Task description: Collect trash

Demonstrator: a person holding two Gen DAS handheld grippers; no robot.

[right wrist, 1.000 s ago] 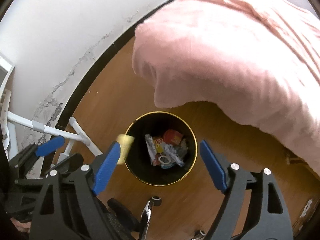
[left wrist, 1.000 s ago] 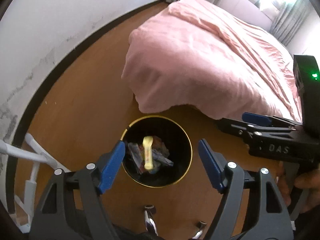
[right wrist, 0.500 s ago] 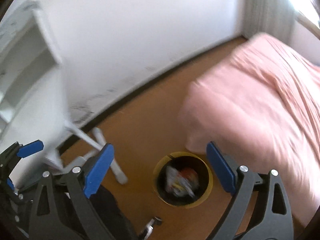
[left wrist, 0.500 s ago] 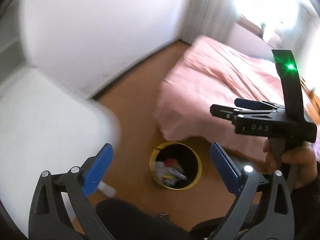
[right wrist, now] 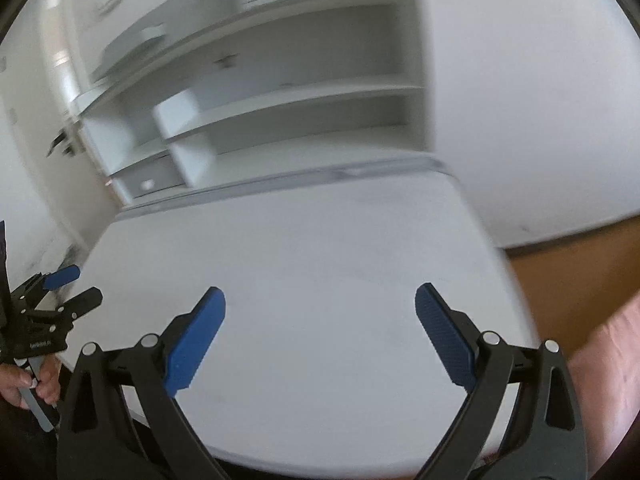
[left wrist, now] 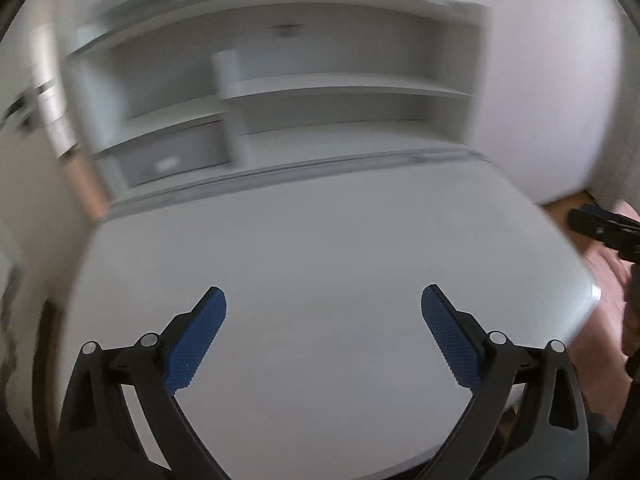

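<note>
Both the left gripper point(left wrist: 323, 336) and right gripper point(right wrist: 320, 336) gape wide, holding nothing, over a bare white rectangular tabletop point(left wrist: 320, 248), so collecting looks finished here.

A plain white, smooth-topped bench point(left wrist: 320, 248) with rounded corners fills both wrist views; its surface shows bare. Behind its far edge stands a white open shelf unit point(left wrist: 304, 88), blurred, its contents not readable. At the bench's right, brown wooden floor point(right wrist: 580, 280) shows beside a pink bed cover point(right wrist: 612, 360).
</note>
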